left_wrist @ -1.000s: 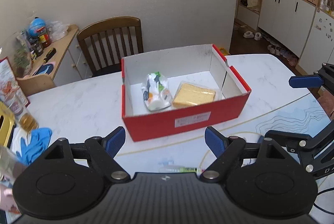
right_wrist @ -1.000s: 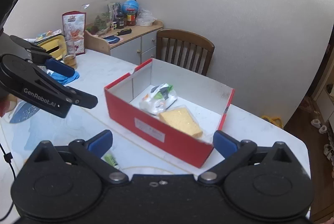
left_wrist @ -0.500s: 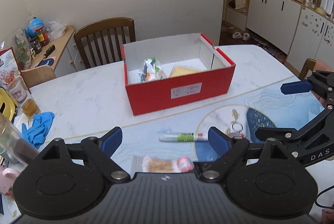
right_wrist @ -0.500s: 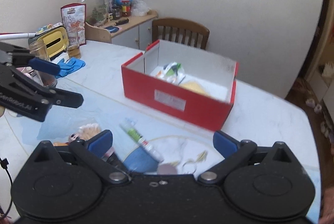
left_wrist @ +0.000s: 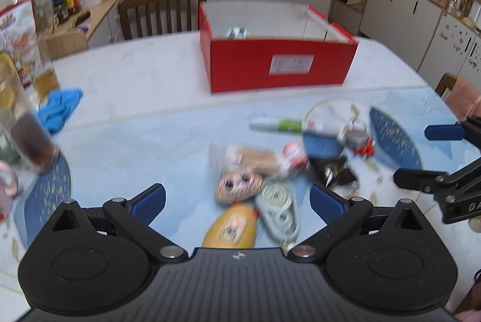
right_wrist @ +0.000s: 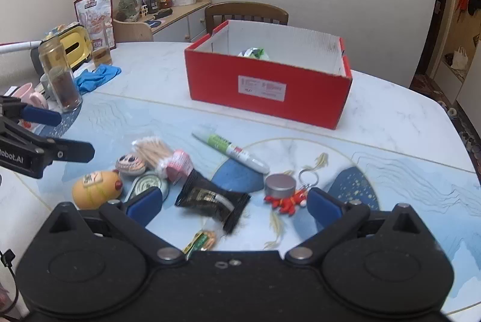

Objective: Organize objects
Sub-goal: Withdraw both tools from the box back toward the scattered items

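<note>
Both tools are spread wide, pinching nothing: the right gripper [right_wrist: 234, 205] over a black snack packet [right_wrist: 212, 199], and the left gripper [left_wrist: 237, 203], whose jaws have just been opening, over a yellow egg-shaped toy [left_wrist: 231, 227]. Loose items cluster on the marble table [right_wrist: 390, 117]: cotton swabs [right_wrist: 153, 153], a green-and-white marker [right_wrist: 231, 148], a round tin [right_wrist: 280, 185]. At twelve o'clock, the red box [right_wrist: 267, 87] holds a crumpled wrapper [right_wrist: 254, 53]; a wooden chair [right_wrist: 246, 12] stands behind.
</note>
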{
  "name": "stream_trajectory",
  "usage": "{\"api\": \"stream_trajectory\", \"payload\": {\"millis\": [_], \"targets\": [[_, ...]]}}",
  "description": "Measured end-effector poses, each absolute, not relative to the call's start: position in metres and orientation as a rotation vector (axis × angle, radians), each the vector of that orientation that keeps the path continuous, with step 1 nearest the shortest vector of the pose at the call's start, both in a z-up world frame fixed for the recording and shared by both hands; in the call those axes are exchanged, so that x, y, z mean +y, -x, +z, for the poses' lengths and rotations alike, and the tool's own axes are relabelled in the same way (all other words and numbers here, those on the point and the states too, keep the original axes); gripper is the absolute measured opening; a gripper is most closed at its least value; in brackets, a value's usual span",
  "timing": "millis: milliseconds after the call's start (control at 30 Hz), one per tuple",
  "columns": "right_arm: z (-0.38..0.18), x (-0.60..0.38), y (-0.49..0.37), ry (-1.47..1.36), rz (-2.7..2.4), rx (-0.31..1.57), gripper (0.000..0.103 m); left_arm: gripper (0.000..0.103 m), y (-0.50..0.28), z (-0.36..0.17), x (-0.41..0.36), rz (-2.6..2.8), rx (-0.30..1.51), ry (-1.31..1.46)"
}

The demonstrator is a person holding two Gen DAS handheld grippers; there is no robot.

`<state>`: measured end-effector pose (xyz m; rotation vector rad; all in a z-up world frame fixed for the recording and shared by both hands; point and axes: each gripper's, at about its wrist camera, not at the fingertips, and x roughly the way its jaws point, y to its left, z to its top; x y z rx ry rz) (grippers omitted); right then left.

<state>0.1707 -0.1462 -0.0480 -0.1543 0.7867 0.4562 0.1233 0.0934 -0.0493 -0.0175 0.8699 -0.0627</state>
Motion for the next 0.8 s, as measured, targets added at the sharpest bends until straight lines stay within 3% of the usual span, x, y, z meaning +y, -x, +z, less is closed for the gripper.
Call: {"api": "stream_trajectory", "payload": {"millis": [300, 433, 800], "targets": [[-0.089, -0.135, -0.166, 0.174, 0.453, 0.925, 0.098, 0.103, -0.110, -0.092, 0.086, -0.064, 0.890, -0.072], [-0.106, -0.131, -0.169, 0.175, 0.439, 0.987, 0.089, 0.103, -0.112, -0.103, 0.087, -0.045, 0.896, -0.083], [-0.129, -0.112, -0.176, 0.185, 0.443, 1.053, 0.076, 0.103, -0.117, -0.125, 0.093, -0.039, 0.902, -0.115]]}}
